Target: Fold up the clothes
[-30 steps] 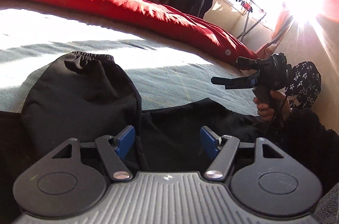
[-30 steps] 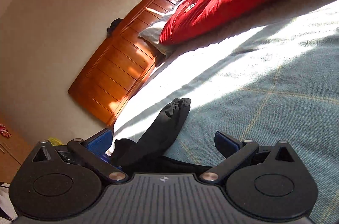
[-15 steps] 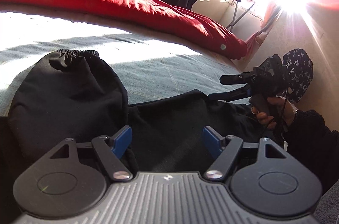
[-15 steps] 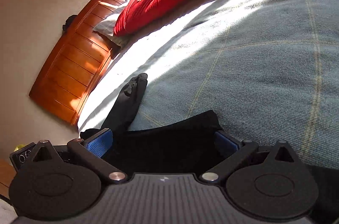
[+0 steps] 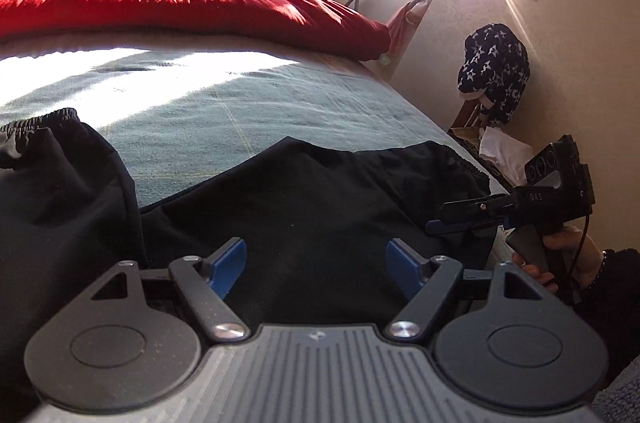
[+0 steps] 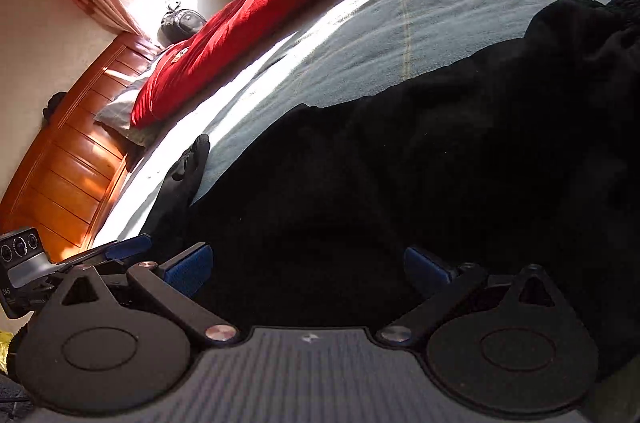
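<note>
Bedroom, grey-green bedspread [image 5: 248,111] in sun. Lower frame: left gripper [image 5: 316,265] and right gripper [image 6: 308,269] both released, jaws spread over black trousers [image 5: 320,199], nothing pinched. Trousers lie spread, one leg [image 5: 60,183] doubled over at left; folding barely begun. Red duvet [image 5: 200,3] beyond.

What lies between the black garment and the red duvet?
Only bare blue-grey bedspread, partly sunlit, separates the black garment from the red duvet; both views show it.
</note>
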Motion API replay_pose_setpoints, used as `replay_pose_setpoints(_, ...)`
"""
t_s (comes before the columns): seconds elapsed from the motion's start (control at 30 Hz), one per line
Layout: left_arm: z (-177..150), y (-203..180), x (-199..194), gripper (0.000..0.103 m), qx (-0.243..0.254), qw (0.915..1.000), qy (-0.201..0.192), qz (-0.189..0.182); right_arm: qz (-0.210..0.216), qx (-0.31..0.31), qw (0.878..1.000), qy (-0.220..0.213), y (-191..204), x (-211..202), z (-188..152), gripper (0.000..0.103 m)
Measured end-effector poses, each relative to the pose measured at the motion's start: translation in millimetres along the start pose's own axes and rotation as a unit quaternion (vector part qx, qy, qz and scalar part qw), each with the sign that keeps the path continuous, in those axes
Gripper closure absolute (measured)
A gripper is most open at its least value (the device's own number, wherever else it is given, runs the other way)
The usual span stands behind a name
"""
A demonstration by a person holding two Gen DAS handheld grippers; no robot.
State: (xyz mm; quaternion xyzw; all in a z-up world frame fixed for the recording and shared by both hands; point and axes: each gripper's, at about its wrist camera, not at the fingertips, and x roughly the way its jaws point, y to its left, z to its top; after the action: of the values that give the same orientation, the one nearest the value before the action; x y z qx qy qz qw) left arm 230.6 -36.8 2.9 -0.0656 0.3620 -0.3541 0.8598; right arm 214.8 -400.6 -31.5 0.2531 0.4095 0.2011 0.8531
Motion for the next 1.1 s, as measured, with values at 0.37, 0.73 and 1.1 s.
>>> replay_pose_setpoints(0.37,-9,-2,28,0.023,0.041,0.9974,0.057,-0.015,-0.253,-0.139,0.957,-0.038,33,-3,-61,0.0)
replay_pose_setpoints(0.73,-17,-10,41,0.021,0.037,0.9959,0.083,-0.001,-0.243,-0.178,0.953,-0.016,47,24,-48,0.0)
replay_pose_setpoints(1.1,-20,2,2,0.021,-0.024,0.9932,0.09,0.071,-0.227,-0.175,0.957,-0.046,37,24,-63,0.0)
